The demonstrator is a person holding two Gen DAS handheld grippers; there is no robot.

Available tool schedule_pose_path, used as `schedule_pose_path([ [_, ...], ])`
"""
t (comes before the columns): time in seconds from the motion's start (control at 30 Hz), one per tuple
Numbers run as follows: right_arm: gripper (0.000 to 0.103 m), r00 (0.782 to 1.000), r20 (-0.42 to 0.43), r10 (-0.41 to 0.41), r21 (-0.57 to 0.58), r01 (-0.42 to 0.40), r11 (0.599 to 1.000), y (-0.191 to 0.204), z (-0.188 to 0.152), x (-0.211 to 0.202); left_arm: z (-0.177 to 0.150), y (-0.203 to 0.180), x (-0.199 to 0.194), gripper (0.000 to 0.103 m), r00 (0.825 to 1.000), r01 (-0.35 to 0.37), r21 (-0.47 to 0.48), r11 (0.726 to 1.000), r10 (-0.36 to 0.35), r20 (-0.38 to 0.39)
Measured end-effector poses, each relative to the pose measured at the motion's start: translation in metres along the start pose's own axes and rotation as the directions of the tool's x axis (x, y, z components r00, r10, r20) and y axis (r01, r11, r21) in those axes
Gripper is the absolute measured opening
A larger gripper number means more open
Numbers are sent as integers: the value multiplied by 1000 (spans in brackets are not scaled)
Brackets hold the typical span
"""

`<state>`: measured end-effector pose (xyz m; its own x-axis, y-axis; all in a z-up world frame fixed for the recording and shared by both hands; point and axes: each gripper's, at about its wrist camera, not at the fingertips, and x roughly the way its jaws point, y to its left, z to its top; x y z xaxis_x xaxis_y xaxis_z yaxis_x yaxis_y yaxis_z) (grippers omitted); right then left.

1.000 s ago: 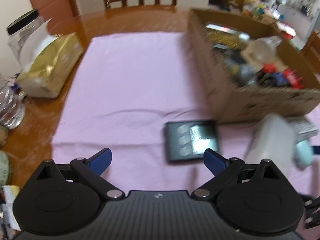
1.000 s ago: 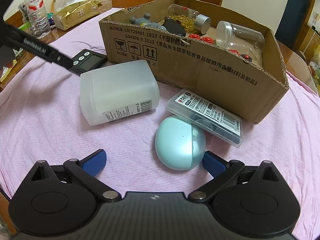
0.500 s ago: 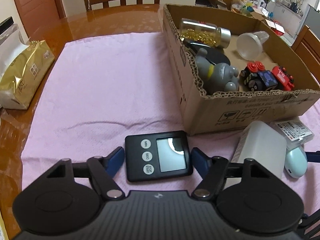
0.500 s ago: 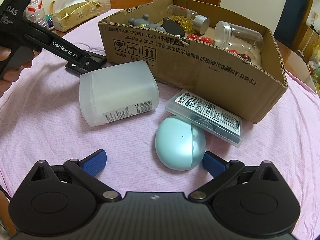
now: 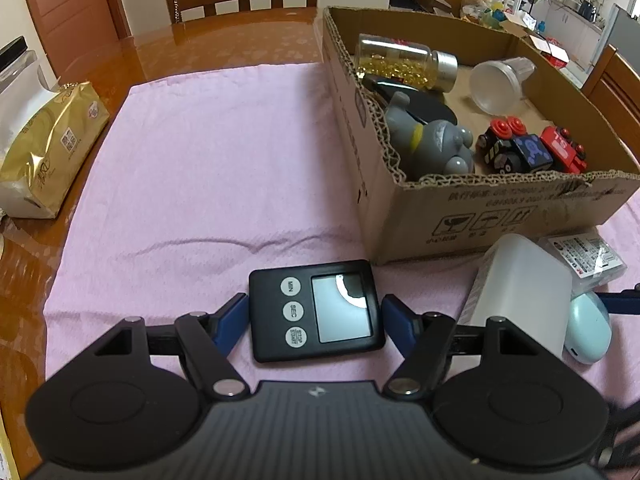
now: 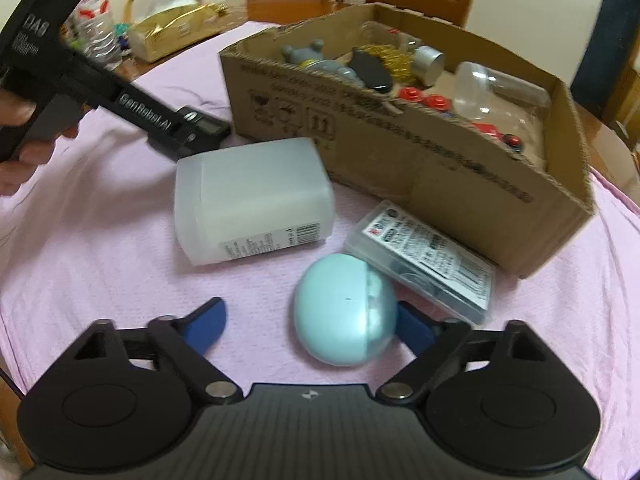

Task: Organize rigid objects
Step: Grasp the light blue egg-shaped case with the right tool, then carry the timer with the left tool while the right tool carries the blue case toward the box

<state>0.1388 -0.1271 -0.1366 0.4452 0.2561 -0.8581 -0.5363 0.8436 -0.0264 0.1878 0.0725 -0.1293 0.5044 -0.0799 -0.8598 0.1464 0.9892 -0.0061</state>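
Left gripper (image 5: pixel 314 314) down on the pink cloth (image 5: pixel 208 184), fingers spread either side of the black timer (image 5: pixel 314 310), pads just beside its edges, not yet squeezing. Right gripper (image 6: pixel 308 324) wide open too, one pad apparently brushing the blue egg case (image 6: pixel 346 326), though blur makes contact hard to call. Box (image 5: pixel 496 204) already loaded: pill jar (image 5: pixel 404 60), clear cup (image 5: pixel 500 84), grey toy (image 5: pixel 432 140), toy trains (image 5: pixel 532 150). Roughly halfway, by the look of it. Left outside on the cloth: timer, white bottle (image 6: pixel 252 200), egg case, flat clear pack (image 6: pixel 424 256) against the box wall. Four pieces to go, timer likely first.
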Motion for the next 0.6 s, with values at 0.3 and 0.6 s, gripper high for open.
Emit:
schedule_pose_path([
  [0.3, 58, 999, 14, -52, 92, 50, 995, -13, 4, -6, 0, -1, 0, 71, 1000, -4, 4, 1000, 4, -3],
  [0.6, 60, 998, 17, -68, 78, 66, 995, -10, 5, -1, 0, -2, 0, 71, 1000, 4, 12, 1000, -4, -4],
])
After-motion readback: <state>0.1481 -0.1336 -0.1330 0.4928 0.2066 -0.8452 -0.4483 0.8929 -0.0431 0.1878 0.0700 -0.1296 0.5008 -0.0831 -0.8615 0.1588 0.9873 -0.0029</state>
